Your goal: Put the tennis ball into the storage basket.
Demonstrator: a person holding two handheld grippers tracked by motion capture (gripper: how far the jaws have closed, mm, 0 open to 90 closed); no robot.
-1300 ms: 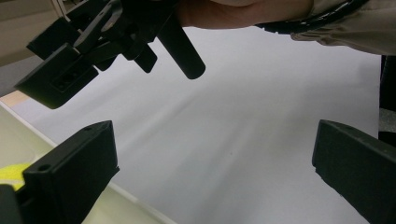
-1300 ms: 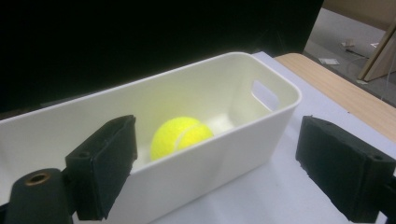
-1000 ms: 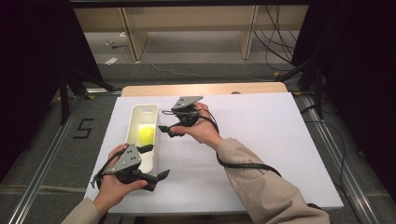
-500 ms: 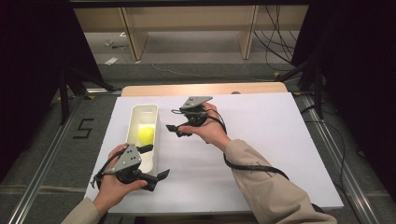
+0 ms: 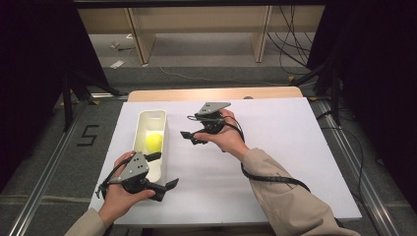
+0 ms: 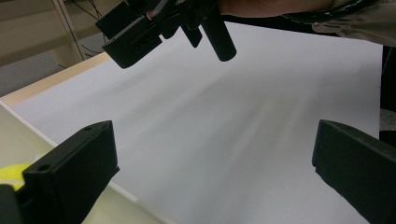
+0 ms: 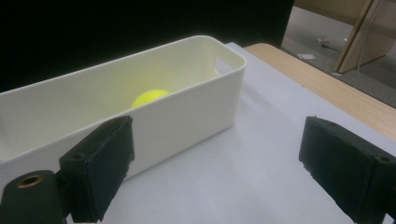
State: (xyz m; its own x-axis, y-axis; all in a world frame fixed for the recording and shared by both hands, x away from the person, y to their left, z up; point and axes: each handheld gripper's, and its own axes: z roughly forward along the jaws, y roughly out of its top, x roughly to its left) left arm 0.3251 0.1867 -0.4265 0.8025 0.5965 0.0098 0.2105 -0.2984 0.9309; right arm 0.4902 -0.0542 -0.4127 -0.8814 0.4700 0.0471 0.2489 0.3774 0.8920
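While both jaws gape empty, yellow ball (image 5: 153, 142) lies in white bin (image 5: 143, 124), left of right gripper (image 5: 190, 126).

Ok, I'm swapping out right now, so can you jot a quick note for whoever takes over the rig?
Left tool: open, holds nothing, low at the near end of the white bin.
Right tool: open, holds nothing, raised beside the bin, pointing at it.
Yellow ball: lies inside the bin, about mid-length.
Done: ball is in the bin.
Left: apparently nothing on the table to pick up; probably park both tools.
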